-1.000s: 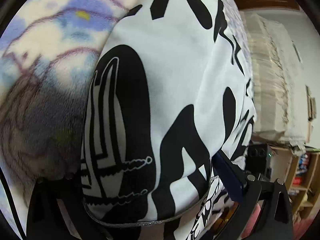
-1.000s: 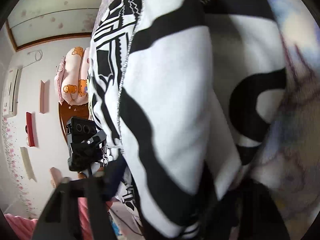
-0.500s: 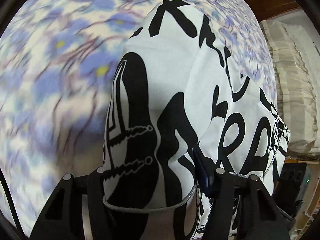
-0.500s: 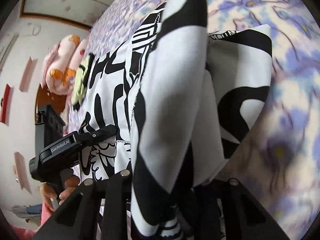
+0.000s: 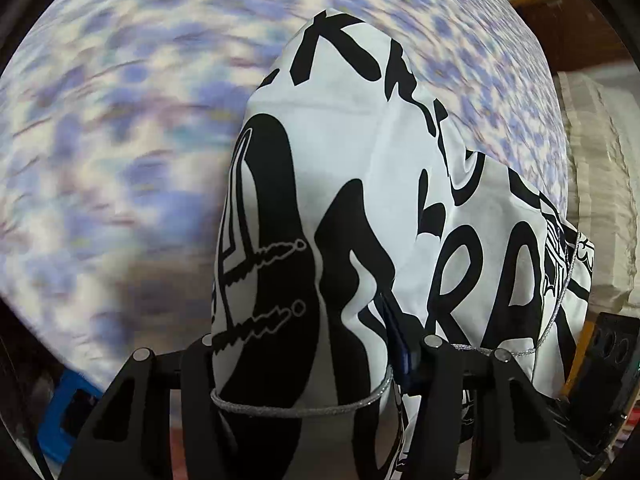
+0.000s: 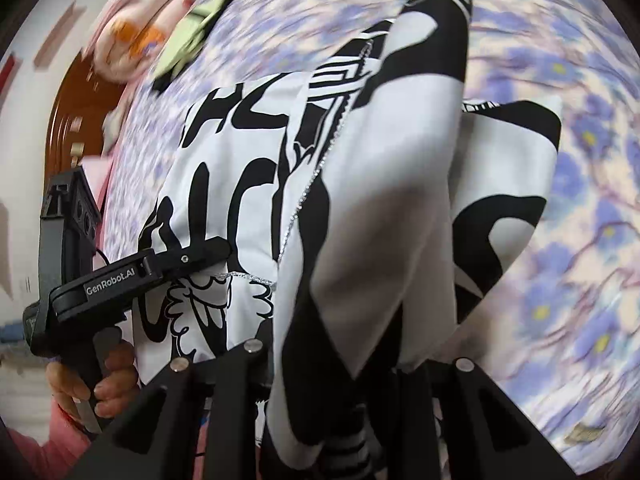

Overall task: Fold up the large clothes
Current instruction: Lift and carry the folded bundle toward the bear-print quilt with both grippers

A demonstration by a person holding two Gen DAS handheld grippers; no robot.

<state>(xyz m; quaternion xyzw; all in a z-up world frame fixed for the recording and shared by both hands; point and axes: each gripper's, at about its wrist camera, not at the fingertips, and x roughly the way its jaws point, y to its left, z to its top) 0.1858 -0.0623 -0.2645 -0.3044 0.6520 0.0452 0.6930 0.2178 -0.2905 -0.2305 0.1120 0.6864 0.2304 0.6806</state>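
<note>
A big white garment (image 5: pixel 360 168) with bold black lettering and a thin silver trim hangs bunched, draping down onto the bed.

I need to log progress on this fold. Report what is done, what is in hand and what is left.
Done: the black-and-white garment looks at least doubled over, with layers draped over the floral bedspread.
In hand: the left gripper and right gripper each pinch an edge of it, raised off the bed.
Left: laying it flat and any further folds; no neat folded stack shows yet.
</note>
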